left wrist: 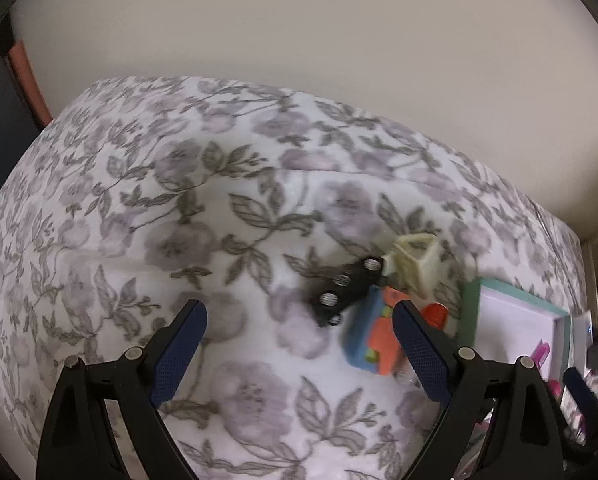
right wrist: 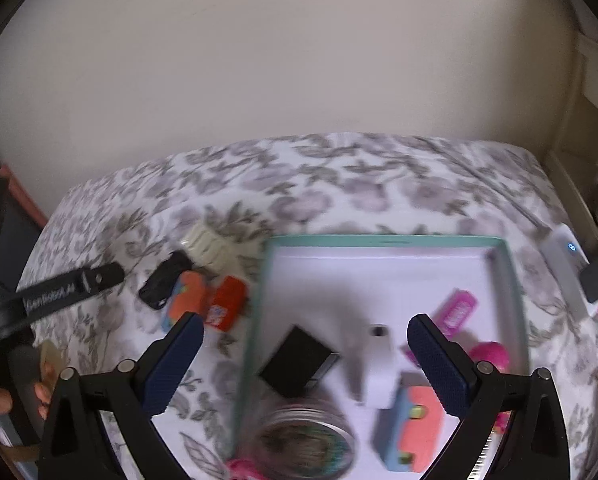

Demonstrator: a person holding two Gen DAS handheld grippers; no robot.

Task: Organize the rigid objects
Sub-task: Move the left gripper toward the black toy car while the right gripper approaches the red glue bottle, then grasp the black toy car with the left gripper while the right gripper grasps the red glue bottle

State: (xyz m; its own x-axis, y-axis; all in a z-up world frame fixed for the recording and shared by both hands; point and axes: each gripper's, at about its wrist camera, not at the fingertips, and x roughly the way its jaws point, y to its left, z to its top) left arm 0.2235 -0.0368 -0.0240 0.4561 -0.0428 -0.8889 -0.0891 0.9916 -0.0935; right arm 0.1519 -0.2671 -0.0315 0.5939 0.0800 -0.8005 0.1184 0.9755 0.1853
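Both tongs released, nothing between the fingers of either. My left gripper [left wrist: 299, 320] hangs above the floral bedcover [left wrist: 179, 200], jaws wide, pointing toward the small cluster of loose pieces just left of the teal-rimmed tray [right wrist: 383, 241]. Cluster as seen from the left wrist: black block with silver studs [left wrist: 345, 290], cream lattice piece [left wrist: 413, 260] touching its far end, blue-and-orange toy [left wrist: 373, 338] just beside it, red piece [left wrist: 437, 314] partly hidden behind my right-hand finger. My right gripper [right wrist: 305, 344] hovers over the tray, also wide apart. Already in the tray: black box [right wrist: 297, 362], white block [right wrist: 377, 372], second blue-and-orange toy [right wrist: 413, 424], pink piece [right wrist: 459, 310], round magenta thing [right wrist: 493, 354], round clear lid or jar [right wrist: 307, 440] at the near edge. Frames are motion-blurred, so finer detail is unreliable. Judgement: sorting is partway through, four pieces still outside; step in hand is reaching for the next pick. Next move calls for lowering the left tongs over one piece, probably the nearest toy, and closing squarely without nudging its touching neighbours on the soft cover.
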